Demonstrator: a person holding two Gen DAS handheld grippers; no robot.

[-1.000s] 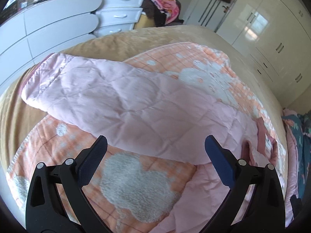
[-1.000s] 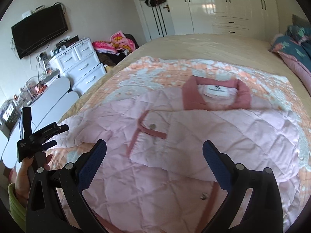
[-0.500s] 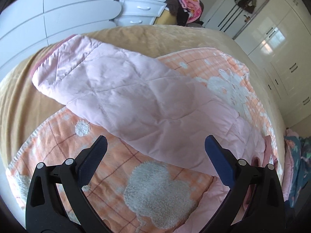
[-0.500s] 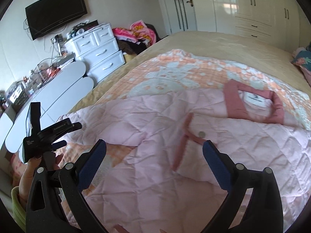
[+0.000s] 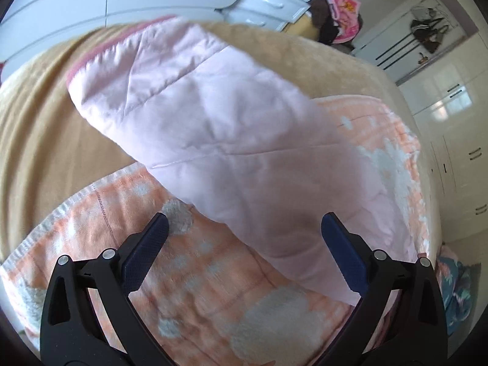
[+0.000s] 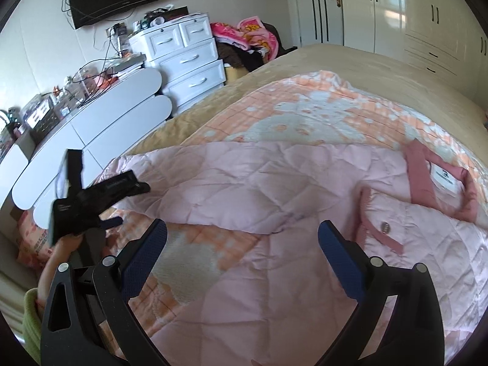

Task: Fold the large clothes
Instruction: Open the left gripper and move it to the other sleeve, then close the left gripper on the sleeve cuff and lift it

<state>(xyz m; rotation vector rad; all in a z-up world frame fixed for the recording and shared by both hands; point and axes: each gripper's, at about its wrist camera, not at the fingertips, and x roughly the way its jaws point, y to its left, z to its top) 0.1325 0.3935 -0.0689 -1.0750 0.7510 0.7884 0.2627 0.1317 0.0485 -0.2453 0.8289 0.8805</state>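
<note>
A pale pink quilted jacket (image 6: 274, 189) lies spread on the bed, its darker pink collar (image 6: 439, 180) at the right and one sleeve (image 5: 219, 140) stretched out to the left. My left gripper (image 5: 244, 231) is open and empty, hovering just above the sleeve's middle; it also shows in the right wrist view (image 6: 122, 204), close to the sleeve's cuff end. My right gripper (image 6: 242, 231) is open and empty above the jacket's body, near the buttoned front edge (image 6: 381, 231).
An orange and white fleece blanket (image 6: 305, 109) covers a tan bedspread (image 6: 350, 61). White drawers (image 6: 189, 58) and a white cabinet (image 6: 91, 134) stand left of the bed. A wardrobe (image 6: 427, 12) lines the far wall. A clothes pile (image 6: 247, 39) sits beside the drawers.
My left gripper has moved along the sleeve toward its cuff end and lower. My right gripper has swung left, so the collar now sits at the right edge of its view.
</note>
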